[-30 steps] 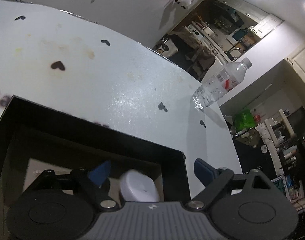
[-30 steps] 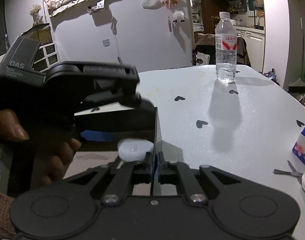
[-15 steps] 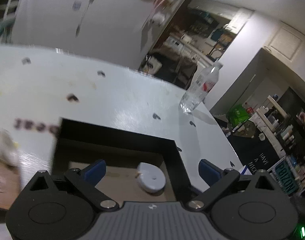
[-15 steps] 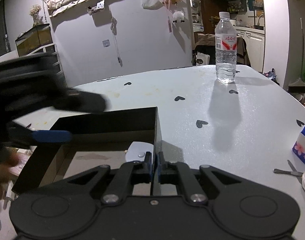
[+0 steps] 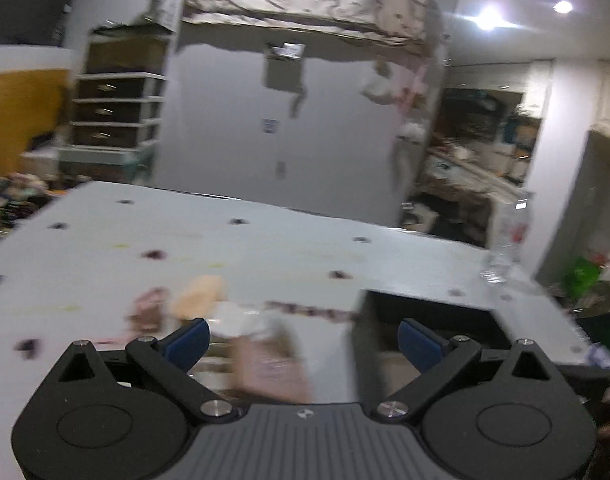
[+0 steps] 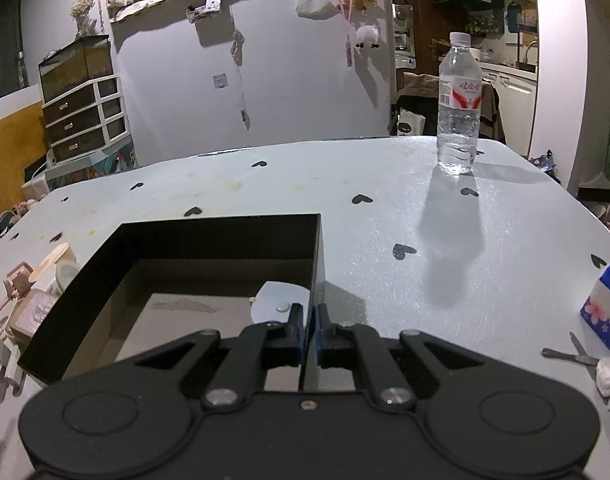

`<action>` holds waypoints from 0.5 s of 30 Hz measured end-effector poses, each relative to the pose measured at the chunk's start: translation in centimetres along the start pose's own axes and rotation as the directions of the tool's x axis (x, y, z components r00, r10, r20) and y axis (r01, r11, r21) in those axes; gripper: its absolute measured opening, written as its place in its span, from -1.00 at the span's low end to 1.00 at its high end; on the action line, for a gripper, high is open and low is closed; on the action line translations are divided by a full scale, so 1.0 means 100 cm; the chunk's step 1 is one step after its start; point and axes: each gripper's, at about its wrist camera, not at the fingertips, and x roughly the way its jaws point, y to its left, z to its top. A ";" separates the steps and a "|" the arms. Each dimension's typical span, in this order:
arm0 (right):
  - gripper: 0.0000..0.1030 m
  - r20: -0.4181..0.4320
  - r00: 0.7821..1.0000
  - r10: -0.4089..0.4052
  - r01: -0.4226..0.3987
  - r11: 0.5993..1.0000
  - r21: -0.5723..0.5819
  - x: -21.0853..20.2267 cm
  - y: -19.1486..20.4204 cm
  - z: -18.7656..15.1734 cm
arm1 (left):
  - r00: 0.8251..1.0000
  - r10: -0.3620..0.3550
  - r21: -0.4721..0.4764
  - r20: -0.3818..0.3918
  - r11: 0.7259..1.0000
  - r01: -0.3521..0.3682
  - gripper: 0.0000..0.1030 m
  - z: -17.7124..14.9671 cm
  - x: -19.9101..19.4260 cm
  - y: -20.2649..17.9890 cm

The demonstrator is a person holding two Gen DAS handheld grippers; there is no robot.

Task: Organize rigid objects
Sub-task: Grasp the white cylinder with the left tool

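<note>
While my right gripper [image 6: 309, 322] pinches the near right wall of the black box [image 6: 209, 232], pads pressed together on the thin card, my left gripper [image 5: 301, 338] hangs with its blue pads wide apart and nothing between them, pointed at the clutter left of the box. One item is put away, by my reckoning: a white round disc [image 6: 279, 300], smooth and matte with a small button at its middle, lies flat on the box's grey-brown floor in the near right corner, just beside my clamped pads. The job looks barely begun. Left of the box, on the pale table [image 6: 445, 248] printed with black hearts, a huddle of small pieces [image 6: 33, 288] waits: a pale wooden spoon-like shape, a cream ring and pinkish blocks, all hard-edged and dull-surfaced. The left camera is badly blurred, so those pieces may be other than I name them. The box is square-cornered, stiff and matte. Far beyond the box stands a clear plastic water bottle [image 6: 459, 108] with a red label; well to the right of the box are a flowered carton [image 6: 607, 308] and metal scissors [image 6: 573, 354].
</note>
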 end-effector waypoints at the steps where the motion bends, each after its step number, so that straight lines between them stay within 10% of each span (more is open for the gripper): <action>1: -0.88 -0.001 1.000 -0.001 0.001 1.000 -0.004 0.000 0.000 0.000 | 0.999 0.036 0.012 0.002 0.999 -0.036 0.90 -0.002 -0.002 0.005; 15: -0.87 -0.023 1.000 -0.011 0.011 1.000 -0.005 0.003 0.001 0.002 | 0.989 0.132 -0.049 -0.070 0.990 -0.136 -0.49 -0.029 0.019 0.047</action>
